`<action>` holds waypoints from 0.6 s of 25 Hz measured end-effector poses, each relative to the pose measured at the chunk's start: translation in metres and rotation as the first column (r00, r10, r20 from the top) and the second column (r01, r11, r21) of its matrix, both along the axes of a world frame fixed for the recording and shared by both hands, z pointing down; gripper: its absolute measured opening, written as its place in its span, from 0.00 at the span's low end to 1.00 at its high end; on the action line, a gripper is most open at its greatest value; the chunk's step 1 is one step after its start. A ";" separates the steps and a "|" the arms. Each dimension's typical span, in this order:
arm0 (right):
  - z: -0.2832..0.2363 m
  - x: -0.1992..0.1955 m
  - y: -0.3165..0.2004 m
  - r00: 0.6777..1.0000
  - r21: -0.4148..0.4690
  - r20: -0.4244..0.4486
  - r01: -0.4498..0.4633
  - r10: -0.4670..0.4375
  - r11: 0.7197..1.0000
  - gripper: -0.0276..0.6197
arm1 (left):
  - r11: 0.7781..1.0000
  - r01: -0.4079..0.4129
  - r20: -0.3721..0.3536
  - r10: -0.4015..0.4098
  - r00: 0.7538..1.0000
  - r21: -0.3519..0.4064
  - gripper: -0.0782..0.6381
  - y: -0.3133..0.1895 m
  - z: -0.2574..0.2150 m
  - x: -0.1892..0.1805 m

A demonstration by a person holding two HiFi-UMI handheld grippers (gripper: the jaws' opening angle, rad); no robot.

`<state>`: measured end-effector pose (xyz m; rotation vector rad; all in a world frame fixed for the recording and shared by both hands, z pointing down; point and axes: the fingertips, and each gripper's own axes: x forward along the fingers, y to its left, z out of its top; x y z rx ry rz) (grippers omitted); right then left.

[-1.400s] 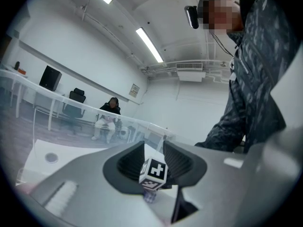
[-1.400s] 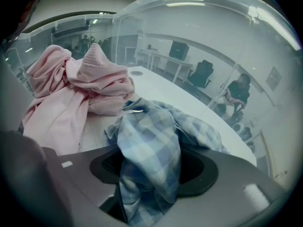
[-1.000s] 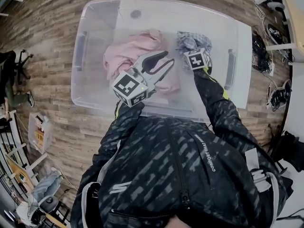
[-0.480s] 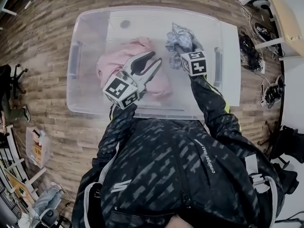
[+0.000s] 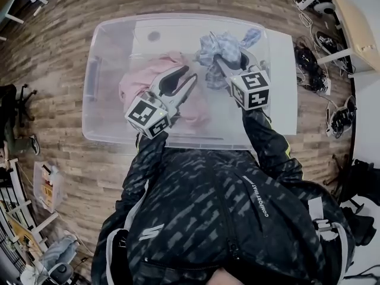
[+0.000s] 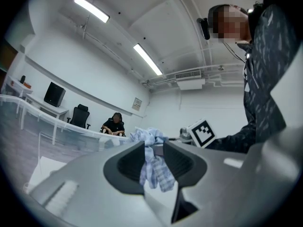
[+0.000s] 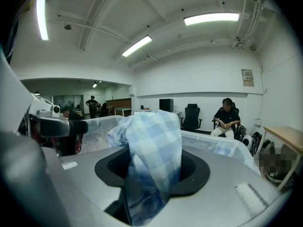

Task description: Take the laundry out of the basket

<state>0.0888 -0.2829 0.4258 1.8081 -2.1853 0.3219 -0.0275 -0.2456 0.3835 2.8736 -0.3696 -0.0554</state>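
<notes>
Right gripper [image 5: 222, 62] clamped on checked cloth [image 5: 224, 43], upper centre, over basket [image 5: 95, 76]. Left gripper [image 5: 189, 77] nearer pink garment [image 5: 139, 79], jaws slightly apart, empty.

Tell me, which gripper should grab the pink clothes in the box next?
Left. The left gripper hangs just above the pink garment, jaws slightly apart with nothing pinched. The right gripper is shut on the blue checked cloth, held up over the clear bin, so it's busy.

The head camera looks steeply down into the bin [image 5: 95, 70]. Cameras on the left gripper [image 5: 191, 76] and right gripper [image 5: 230, 57] sit close behind their jaws, facing outward; all three share the checked cloth [image 5: 211, 43].
</notes>
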 end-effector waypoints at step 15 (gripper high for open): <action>-0.175 0.042 0.048 0.996 0.330 0.091 -0.018 -0.012 0.944 0.36 | 0.998 -0.029 -0.047 0.032 0.998 0.056 0.27 0.010 -0.035 0.034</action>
